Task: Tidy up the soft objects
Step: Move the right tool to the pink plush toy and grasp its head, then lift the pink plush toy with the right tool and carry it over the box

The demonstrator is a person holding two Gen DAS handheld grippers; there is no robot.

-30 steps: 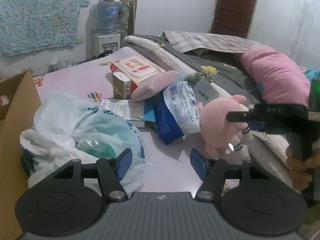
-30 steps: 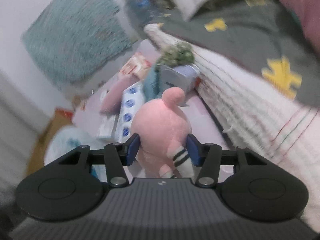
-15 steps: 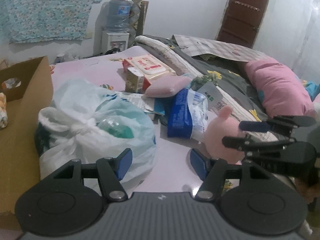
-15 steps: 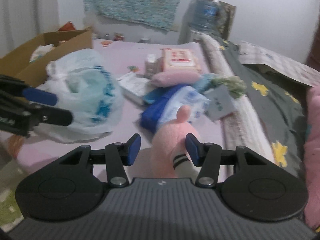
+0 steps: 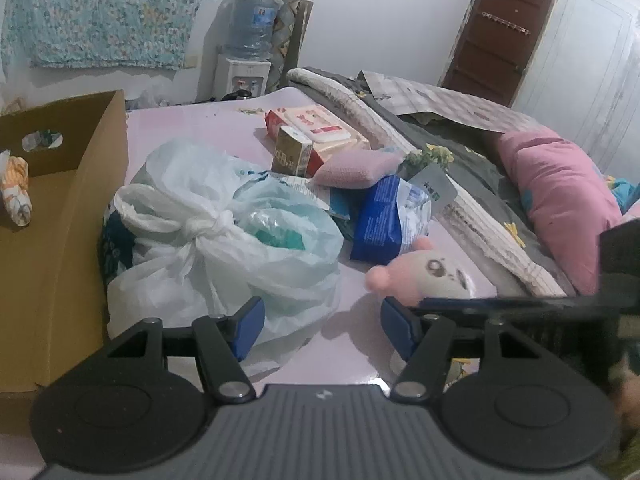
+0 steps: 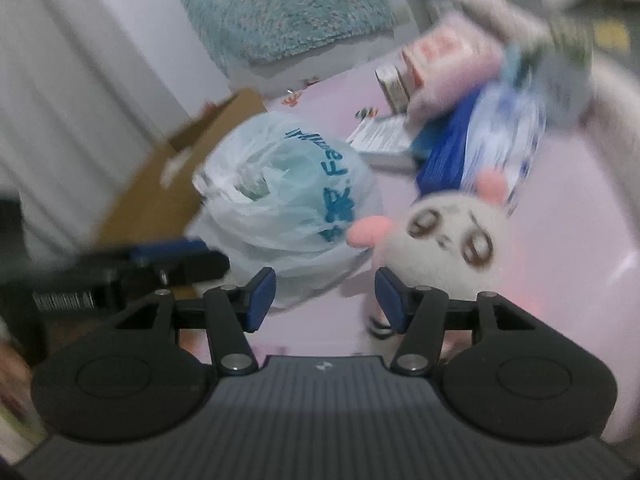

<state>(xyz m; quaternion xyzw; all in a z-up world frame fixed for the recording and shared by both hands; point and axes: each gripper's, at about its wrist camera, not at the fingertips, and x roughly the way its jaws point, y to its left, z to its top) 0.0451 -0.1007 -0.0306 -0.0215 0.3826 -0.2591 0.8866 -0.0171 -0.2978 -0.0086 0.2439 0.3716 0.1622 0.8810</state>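
Bed [image 5: 192,120] w/ smooth pink sheet carries the clutter; landmark = knotted white plastic bag [image 5: 224,240], crinkly, translucent, teal showing through. Brown cardboard box [image 5: 68,208], stiff, open-topped, sits left of bag. Glossy blue-white soft pack [image 5: 384,220] lies right of bag, spongy pink pad [image 5: 352,168] behind it.

Vs half a sec ago: plush toy [image 6: 448,244] has turned; then its pink back faced the right cam between the pads, now its pale fuzzy face shows. It's just right of bag, rounded, pink ears, long axis roughly upright w/ ears tilted toward bag, striped foot low by the right pad.

Right hand-held gripper [image 6: 326,300]: jaws have just been opening, about half apart, gap between the pads empty; toy sits off to the right, contact w/ that pad can't be told. View blurred.

Left hand-held gripper [image 5: 322,326]: about half open, holds nothing, left pad [image 5: 250,326] over bag's near edge.
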